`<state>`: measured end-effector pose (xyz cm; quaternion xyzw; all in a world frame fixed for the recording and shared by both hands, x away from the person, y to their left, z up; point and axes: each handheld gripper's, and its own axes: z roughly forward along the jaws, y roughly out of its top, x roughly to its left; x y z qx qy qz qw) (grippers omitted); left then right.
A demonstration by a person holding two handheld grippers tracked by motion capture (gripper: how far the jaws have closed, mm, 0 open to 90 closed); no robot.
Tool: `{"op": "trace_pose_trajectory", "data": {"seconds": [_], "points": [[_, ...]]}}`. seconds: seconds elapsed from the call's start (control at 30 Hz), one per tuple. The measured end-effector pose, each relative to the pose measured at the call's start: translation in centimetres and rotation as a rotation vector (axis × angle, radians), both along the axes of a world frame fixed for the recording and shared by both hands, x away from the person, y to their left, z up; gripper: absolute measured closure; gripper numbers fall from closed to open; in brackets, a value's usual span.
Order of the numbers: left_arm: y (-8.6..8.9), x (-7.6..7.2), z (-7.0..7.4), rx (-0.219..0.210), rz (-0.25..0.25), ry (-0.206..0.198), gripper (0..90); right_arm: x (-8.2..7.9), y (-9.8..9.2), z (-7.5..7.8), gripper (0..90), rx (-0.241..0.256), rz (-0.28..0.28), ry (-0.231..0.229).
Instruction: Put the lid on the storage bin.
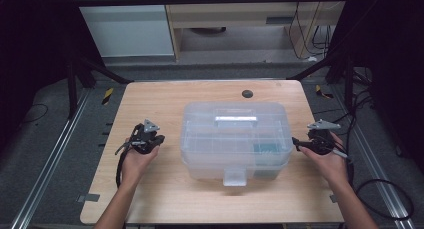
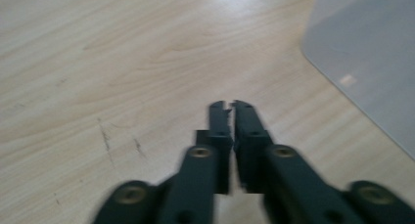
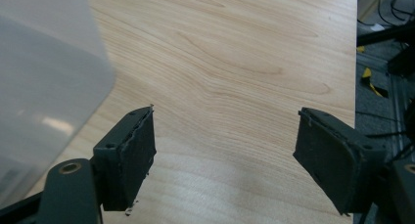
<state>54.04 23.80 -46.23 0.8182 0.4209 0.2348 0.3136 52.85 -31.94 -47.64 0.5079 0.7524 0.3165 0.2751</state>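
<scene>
Translucent storage box (image 1: 235, 139): lid closed, mid-worktop, between my two grippers.
Left hand-held gripper (image 1: 161, 138): jaws pressed together, empty, left of the box.
Right hand-held gripper (image 1: 295, 141): jaws spread wide, just beside the box's right end.
Worktop (image 1: 150, 99): pale wood.

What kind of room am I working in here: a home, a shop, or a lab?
Most likely a lab or recording rig: a bare light wooden table holding one clear plastic lidded storage box, black metal frame struts beside it, and loose black cables on grey floor.
</scene>
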Motion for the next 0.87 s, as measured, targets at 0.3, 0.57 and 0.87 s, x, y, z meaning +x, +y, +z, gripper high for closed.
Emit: {"op": "trace_pose_trajectory", "data": {"seconds": [0.3, 0.57, 0.87], "points": [[0.0, 1.4, -1.9, -0.022, 0.072, 0.014, 25.4, 0.8, -0.1, -1.6, 21.2, 0.012, -0.039, 0.029], [0.2, 1.9, -4.0, -0.075, 0.111, 0.079, 10.6, 0.8, -0.1, -3.1, 20.5, 0.055, -0.055, 0.048], [0.3, 1.9, -4.6, -0.084, 0.141, 0.049, 0.8, 0.9, 0.1, -3.5, 6.8, 0.085, -0.073, 0.058]]}}
